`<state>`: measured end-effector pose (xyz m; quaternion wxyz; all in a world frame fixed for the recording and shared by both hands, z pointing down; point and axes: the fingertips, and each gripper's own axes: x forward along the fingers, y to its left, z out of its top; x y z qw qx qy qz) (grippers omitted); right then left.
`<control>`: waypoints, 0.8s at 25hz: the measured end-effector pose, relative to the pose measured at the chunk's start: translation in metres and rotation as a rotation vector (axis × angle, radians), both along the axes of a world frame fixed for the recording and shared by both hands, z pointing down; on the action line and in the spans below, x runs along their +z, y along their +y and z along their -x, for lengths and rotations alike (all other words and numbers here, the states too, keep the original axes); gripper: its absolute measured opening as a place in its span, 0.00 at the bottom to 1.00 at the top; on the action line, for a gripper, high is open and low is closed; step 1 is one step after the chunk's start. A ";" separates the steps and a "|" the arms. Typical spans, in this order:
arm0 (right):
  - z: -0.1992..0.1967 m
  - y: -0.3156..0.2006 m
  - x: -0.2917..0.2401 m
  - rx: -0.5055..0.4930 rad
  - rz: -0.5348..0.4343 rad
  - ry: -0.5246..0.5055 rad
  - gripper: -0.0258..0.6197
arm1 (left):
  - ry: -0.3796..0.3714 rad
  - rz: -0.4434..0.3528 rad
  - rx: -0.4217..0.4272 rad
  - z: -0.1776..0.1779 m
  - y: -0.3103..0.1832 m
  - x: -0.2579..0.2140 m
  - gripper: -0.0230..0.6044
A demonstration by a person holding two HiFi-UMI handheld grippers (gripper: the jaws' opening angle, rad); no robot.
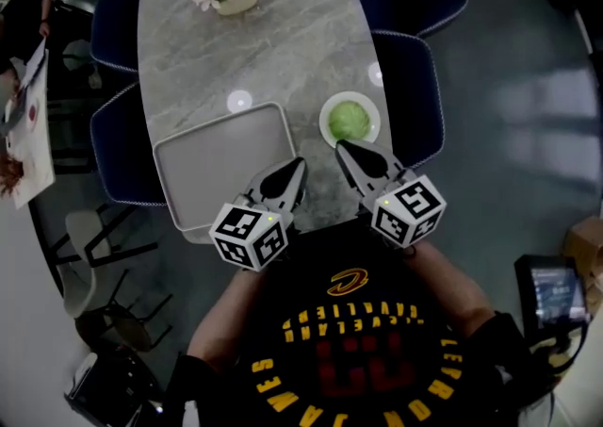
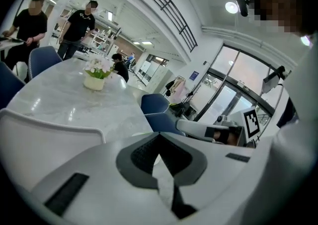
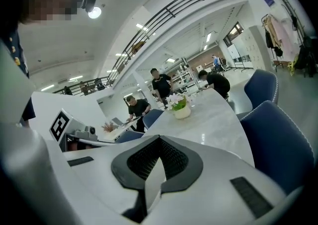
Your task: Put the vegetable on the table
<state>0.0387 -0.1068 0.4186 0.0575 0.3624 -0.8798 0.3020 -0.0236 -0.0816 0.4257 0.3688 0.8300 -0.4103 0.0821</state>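
Your right tongs (image 1: 342,146) were pressed shut and empty. Just beyond their tips, straight ahead of you, lay the round pale green vegetable (image 1: 350,119), resting on a small green plate (image 1: 326,125) on the grey marbled oval desk (image 1: 254,48). Your left tongs (image 1: 300,164), also shut on nothing, hung by the corner of the grey rectangular tray (image 1: 217,161), farther from the vegetable. The vegetable showed no long axis, and your right hand was nearer.

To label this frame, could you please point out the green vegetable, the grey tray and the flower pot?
green vegetable (image 1: 350,118), head view, its rounded top.
grey tray (image 1: 221,166), head view, its bare floor.
flower pot (image 1: 236,3), head view, pot wall below the blossoms.
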 end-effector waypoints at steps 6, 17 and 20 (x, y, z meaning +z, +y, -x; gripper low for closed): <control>0.026 0.012 -0.019 0.011 -0.024 -0.033 0.05 | 0.027 -0.084 0.032 0.017 0.011 -0.035 0.04; 0.055 0.022 -0.060 0.059 -0.148 0.018 0.05 | 0.038 -0.227 0.086 0.047 0.024 -0.082 0.04; 0.063 0.028 -0.075 0.066 -0.185 0.022 0.05 | 0.042 -0.264 0.104 0.051 0.029 -0.094 0.04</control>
